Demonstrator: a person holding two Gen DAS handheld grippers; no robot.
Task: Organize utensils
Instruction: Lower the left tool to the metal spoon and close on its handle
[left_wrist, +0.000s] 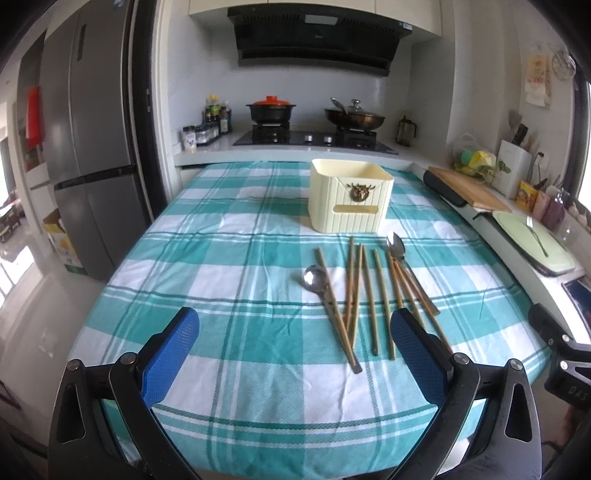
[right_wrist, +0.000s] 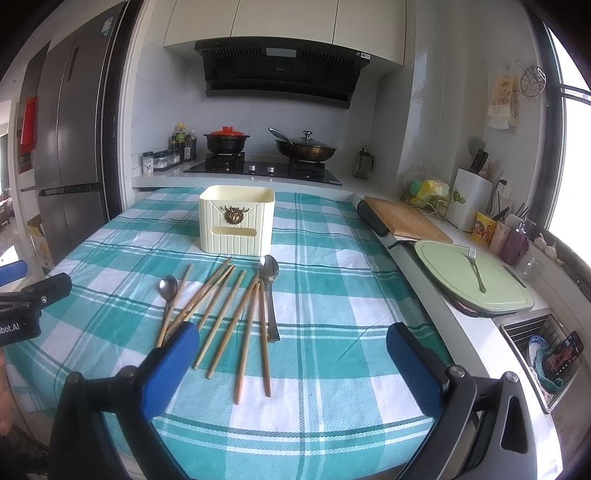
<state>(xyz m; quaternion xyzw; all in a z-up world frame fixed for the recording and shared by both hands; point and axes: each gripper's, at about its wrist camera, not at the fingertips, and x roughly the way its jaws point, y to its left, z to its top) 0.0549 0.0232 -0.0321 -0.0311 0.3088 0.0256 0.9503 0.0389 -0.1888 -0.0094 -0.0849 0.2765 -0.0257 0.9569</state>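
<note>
Utensils sit loose on the checked cloth of the bench, none sorted yet: two spoons and a fan of chopsticks, all lying in front of the cream box at the far middle.

Going left to right in your left wrist view: left claw is spread wide, holding nothing, hovering over bare cloth. Left spoon lies just ahead and to the right of the claw's centre, bowl toward the box, handle running back toward you and crossing a chopstick. Next, the chopsticks, long axes mostly pointing away from you toward the box, near ends close to the claw's right finger. Right spoon lies at the right edge of the pile, bowl near the box, partly over two chopsticks.

Right wrist view: right claw is also wide, empty. Here the pile lies ahead and left; the chopsticks reach back toward its left finger, and the right spoon is almost straight ahead.

Judgement: left claw is nearer the left spoon, right claw nearer the right spoon. Sticks run lengthwise to you, so close across them, not along.
</note>
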